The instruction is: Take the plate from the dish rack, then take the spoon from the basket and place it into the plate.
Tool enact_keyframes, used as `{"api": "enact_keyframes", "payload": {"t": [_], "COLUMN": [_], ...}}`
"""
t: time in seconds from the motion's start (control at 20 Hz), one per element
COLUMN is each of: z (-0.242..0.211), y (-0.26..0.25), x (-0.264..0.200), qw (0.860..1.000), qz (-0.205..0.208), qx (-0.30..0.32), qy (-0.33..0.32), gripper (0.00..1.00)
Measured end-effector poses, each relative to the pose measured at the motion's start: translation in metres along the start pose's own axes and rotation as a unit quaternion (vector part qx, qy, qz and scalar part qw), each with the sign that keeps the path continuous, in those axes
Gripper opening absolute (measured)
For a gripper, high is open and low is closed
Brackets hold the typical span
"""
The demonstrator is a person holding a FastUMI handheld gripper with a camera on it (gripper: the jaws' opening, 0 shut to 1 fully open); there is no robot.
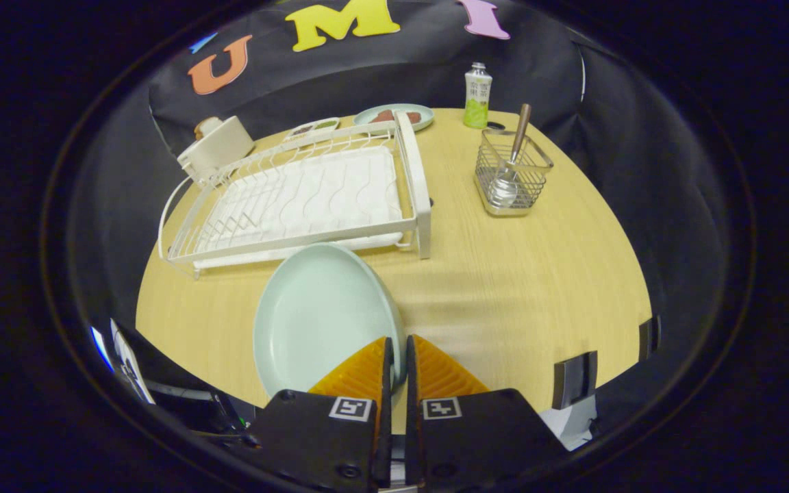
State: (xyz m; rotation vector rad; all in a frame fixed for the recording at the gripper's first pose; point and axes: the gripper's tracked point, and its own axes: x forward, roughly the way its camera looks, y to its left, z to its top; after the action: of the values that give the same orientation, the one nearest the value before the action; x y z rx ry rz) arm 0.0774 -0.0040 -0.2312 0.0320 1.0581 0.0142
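Tongs (397, 356) clamping plate (319, 318) rim | spoon (512, 161) in basket (512, 179)

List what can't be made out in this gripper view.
- plate: its near rim runs behind the orange fingers of the gripper; whether it rests on the table or hangs tilted is unclear.
- spoon: its bowl is blurred behind the basket wires.
- Small dishes beyond the dish rack: contents too small to identify.
- Cream item behind the rack: partly hidden, type unclear.
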Motion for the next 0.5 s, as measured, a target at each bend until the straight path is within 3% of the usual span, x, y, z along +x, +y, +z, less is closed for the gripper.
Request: {"api": "enact_keyframes", "payload": {"t": [0.15,0.35,0.45,0.5], "z": [0.002,0.026,0.041,0.048], "y": [-0.017,-0.018,-0.018,-0.022], "x": [0.013,0.004,-0.007,-0.011], "qw": [1.000,0.997,0.993,0.991], "qz": [-0.021,0.001,0.013,0.007], "qx": [-0.002,-0.008,-0.005,-0.005], "qy": [-0.009,-0.078,-0.121,-0.137], "gripper": [0.13,0.13,0.29,0.54]}}
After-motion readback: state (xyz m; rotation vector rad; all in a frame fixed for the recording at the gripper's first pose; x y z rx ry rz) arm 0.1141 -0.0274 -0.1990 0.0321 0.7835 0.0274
